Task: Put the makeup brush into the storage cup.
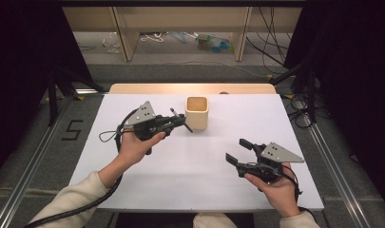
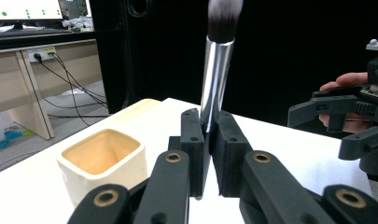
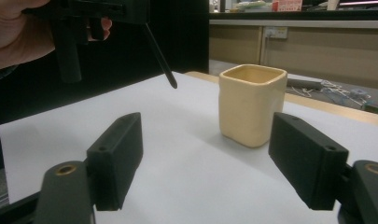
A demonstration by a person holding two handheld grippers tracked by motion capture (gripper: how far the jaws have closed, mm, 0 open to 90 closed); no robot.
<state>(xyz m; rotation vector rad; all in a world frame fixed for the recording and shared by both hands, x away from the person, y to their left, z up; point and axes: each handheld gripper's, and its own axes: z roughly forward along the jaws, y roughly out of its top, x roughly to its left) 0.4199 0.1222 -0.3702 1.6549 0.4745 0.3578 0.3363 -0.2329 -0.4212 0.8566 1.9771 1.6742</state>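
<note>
Brush: slim make-up brush with a chrome ferrule, dark bristle head and thin black handle (image 2: 215,79), pinched at the ferrule in the left gripper; in the left gripper view it rises to the top centre of the frame, bristles up.

Left gripper: black two-jaw tool (image 1: 180,120) left of centre in the high view, jaws pressed together on the brush, held above the white table, not resting on it.

Brush tip: the black handle end (image 3: 161,56) points down and to the right in the upper left of the right gripper view, clear of the table and short of the cup.

Cup: cream square ceramic cup (image 1: 197,112), upright and empty, at centre of the high view just right of the left gripper's jaws — near, not touching.

Right gripper: black two-jaw tool (image 1: 238,151) at lower right of the high view, jaws spread wide with nothing between them; it faces the cup from well apart.

Table: white rectangular top (image 1: 204,166), bare around the cup.

Risk – miss: judging by the slant of the handle, a lowering move could strike the cup's near rim and tip or push it.

Risk – slip: the smooth chrome ferrule gives little purchase — the brush may swivel between the pads if the tip catches.

Risk – release: let go too high, the brush could bounce out or topple the cup.
</note>
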